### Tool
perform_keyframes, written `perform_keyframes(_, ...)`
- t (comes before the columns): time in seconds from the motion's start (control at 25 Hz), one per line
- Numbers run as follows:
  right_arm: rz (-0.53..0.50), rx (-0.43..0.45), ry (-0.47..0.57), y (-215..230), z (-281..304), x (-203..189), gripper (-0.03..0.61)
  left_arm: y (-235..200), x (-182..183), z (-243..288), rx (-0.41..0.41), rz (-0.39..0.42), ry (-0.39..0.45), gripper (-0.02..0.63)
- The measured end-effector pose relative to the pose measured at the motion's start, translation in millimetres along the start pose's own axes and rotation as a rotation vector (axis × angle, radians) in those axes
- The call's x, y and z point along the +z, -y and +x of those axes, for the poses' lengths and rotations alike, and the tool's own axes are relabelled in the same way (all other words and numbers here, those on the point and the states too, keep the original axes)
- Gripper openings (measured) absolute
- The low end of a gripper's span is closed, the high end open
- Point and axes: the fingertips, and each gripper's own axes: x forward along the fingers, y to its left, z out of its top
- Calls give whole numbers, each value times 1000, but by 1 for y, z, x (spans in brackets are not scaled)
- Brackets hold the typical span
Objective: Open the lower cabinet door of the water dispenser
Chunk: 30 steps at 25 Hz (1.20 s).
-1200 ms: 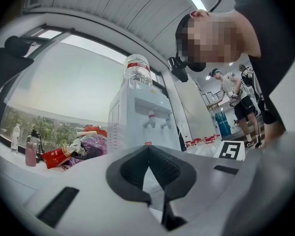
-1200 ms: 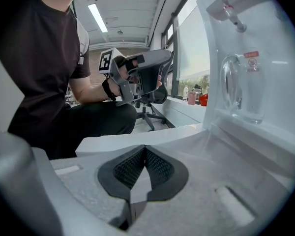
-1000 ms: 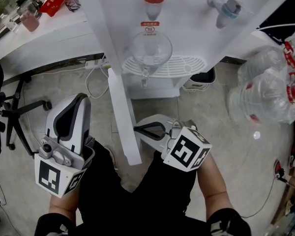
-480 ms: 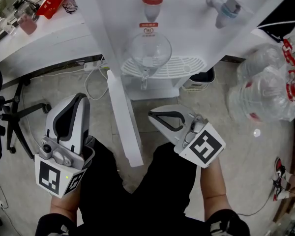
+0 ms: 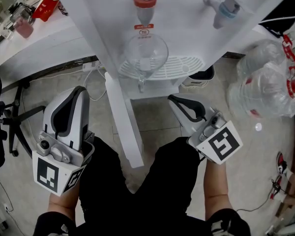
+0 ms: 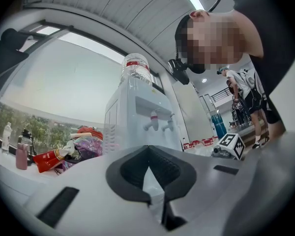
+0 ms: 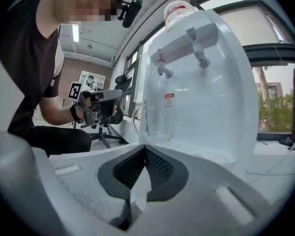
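hovering above the person's black-clad legs (image 5: 137,195), both grippers are pointing toward the water dispenser (image 5: 187,28). the left gripper (image 5: 76,91) is hanging at the left of the opened door, apart from it, its fingers clenched together with nothing between them. the right gripper (image 5: 176,101) is hanging at the right of the door, also clear of it, its fingers likewise pressed tight on nothing.

between the two, the lower cabinet door (image 5: 122,122) is standing swung out from the dispenser toward the person, showing edge-on as a narrow white panel.

behind it the white dispenser is rising, carrying a red tap (image 5: 143,0) and a blue tap (image 5: 226,7) on its front. a clear glass jug (image 5: 146,50) is sitting on the slotted white drip tray (image 5: 179,65) beneath the red tap.

on the floor (image 5: 152,117) at the right, clear plastic water bottles (image 5: 265,90) are lying bunched together. at the far left an office chair (image 5: 7,117) is standing on the floor, and beyond it a white worktop (image 5: 54,38) is carrying a red packet (image 5: 44,5) and a pink bottle (image 5: 24,28).
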Motion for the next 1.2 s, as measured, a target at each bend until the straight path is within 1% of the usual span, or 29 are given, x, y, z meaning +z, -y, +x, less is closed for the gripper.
perform_keyframes(0.08, 17, -55, 33, 6, -8, 21, 3, 2, 9, 7, -17, 9, 1, 9)
perform_keyframes(0.16, 19, -118, 72, 12, -22, 53, 3, 3, 23, 14, -31, 51, 15, 9)
perform_keyframes(0.24, 12, -161, 104, 18, -34, 88, 3, 5, 42, 26, -48, 61, 15, 9)
perform_keyframes(0.36, 25, -224, 119, 30, -45, 133, 3, 8, 71, 40, -55, 35, -36, 9)
perform_keyframes(0.44, 34, -277, 93, 40, -51, 155, 3, 14, 92, 44, -66, 6, -54, 9)
perform_keyframes(0.52, 41, -310, 68, 45, -56, 177, 3, 18, 113, 49, -82, -29, -58, 9)
perform_keyframes(0.68, 92, -335, 83, 38, -63, 227, 3, 11, 159, 59, -76, -92, -59, 9)
perform_keyframes(0.8, 106, -334, 74, 31, -68, 262, 3, 5, 191, 60, -66, -115, -81, 9)
perform_keyframes(0.92, 113, -357, 59, 32, -76, 301, 3, -2, 231, 65, -52, -120, -81, 9)
perform_keyframes(1.08, 91, -342, 45, 34, -90, 356, 3, -3, 292, 88, -52, -102, -51, 9)
perform_keyframes(1.2, 88, -347, 39, 41, -97, 392, 3, -3, 326, 101, -54, -104, -43, 9)
